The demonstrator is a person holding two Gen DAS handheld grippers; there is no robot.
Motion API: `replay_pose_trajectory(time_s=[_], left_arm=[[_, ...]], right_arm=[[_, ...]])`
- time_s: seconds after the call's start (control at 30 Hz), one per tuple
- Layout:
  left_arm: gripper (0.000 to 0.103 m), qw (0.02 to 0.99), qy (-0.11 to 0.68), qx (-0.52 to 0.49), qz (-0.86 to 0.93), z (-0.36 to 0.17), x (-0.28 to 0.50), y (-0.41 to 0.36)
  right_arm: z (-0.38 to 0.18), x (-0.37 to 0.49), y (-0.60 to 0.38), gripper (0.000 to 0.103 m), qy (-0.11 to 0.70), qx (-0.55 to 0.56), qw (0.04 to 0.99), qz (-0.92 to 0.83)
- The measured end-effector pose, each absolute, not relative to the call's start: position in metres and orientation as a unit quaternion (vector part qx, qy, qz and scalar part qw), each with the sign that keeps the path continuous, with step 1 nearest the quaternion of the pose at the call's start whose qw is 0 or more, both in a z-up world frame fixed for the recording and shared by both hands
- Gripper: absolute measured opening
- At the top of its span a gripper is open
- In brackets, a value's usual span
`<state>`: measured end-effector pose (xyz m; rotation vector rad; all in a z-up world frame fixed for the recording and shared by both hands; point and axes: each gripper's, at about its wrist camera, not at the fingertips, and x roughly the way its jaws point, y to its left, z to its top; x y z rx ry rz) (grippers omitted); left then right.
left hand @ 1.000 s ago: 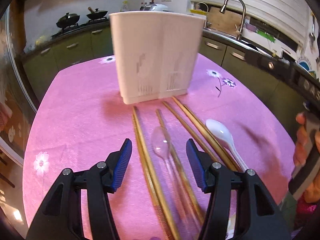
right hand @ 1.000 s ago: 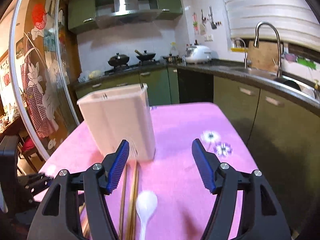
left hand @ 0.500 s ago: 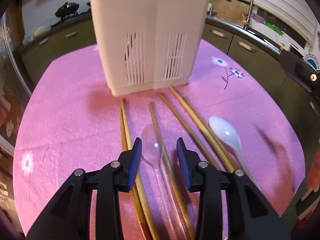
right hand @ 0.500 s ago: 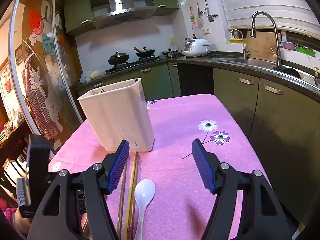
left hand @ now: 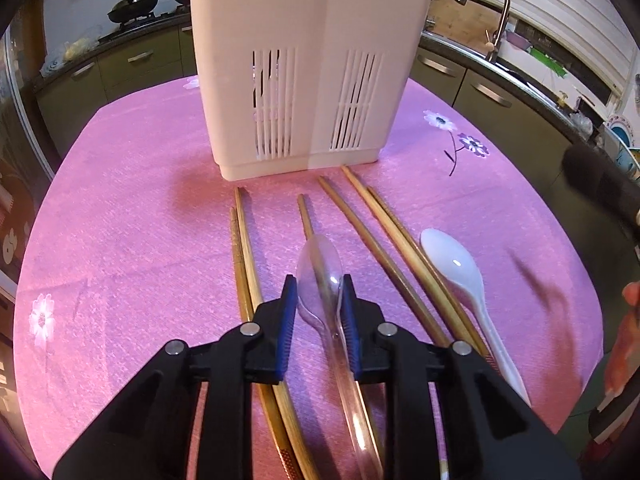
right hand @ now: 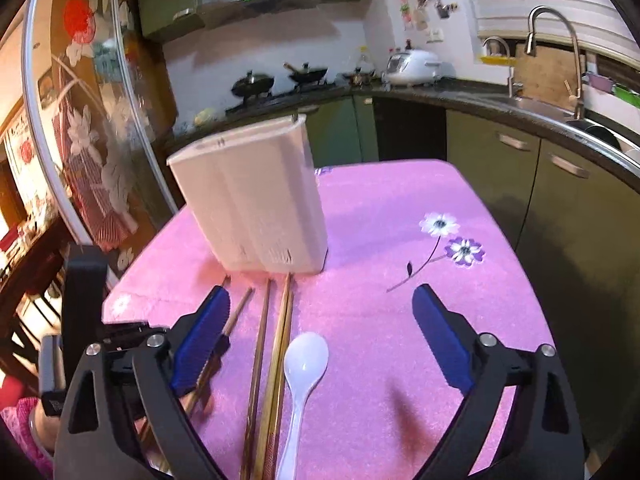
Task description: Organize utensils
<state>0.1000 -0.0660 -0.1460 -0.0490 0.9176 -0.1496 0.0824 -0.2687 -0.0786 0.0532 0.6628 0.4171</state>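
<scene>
The left gripper (left hand: 319,292) is closing its blue pads around the bowl of a clear plastic spoon (left hand: 320,272), which sits between them; whether the pads already press on it cannot be told. The spoon is see-through and glossy, lying on the pink tablecloth (left hand: 132,208) with its handle running back under the gripper, partly over a single chopstick (left hand: 305,214). To its left lies a pair of bamboo chopsticks (left hand: 242,248); to its right three more chopsticks (left hand: 384,232), then a white spoon (left hand: 456,268), bowl up. Beyond them stands the white slotted utensil holder (left hand: 304,64), its top cut off by the frame.

The right gripper (right hand: 320,312) is opening wide above the white spoon, nothing between its jaws. The clear spoon is hidden in this view, and the holder is blurred.
</scene>
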Motion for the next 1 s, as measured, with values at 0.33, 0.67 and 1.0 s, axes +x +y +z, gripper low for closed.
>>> replay_pose_trajectory(time_s=[0.33,0.67,1.0], left_arm=[[0.021,0.904,0.422,-0.024,-0.071,-0.134,0.092,-0.058],[0.021,0.912,0.401,-0.023,-0.079,-0.117,0.082,-0.053],[0.021,0.916,0.391,-0.022,-0.091,-0.110,0.079,-0.055]], right_arm=[[-0.123,0.096,-0.243,0.083,0.429,-0.043,0.868,0.247],[-0.147,0.111,-0.230,0.053,0.475,-0.046,0.848,0.230],[-0.146,0.107,-0.242,0.046,0.485,-0.057,0.848,0.207]])
